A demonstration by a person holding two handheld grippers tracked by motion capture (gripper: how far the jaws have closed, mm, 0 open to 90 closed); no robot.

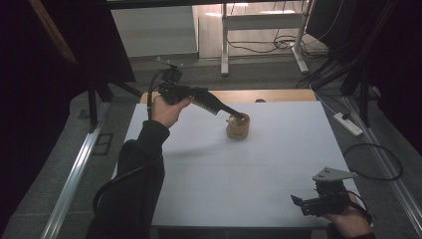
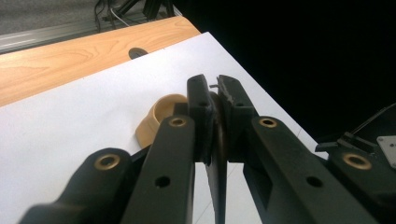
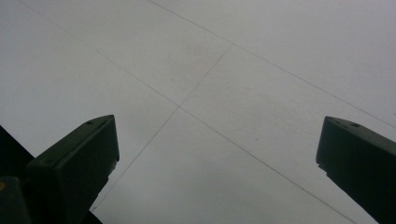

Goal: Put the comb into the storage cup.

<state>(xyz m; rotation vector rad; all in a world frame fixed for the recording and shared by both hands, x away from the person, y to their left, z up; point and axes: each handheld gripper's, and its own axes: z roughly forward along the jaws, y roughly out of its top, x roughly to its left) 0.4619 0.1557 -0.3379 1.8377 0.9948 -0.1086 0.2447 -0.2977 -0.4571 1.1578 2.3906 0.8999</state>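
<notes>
Pinching tan ring point(image 2: 161, 113) between left hand-held gripper point(image 2: 215, 100)

place: lab | signs: black curtains point(image 1: 45, 74), floor cables point(image 1: 278, 46), power strip point(image 1: 347, 123), white table point(image 1: 249, 174)

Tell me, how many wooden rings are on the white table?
1: the wooden ring sits on the far half of the white table, under the left gripper.

Thin piece point(image 2: 218, 140) in left tool point(image 2: 215, 93) mostly hidden, unidentifiable
</notes>
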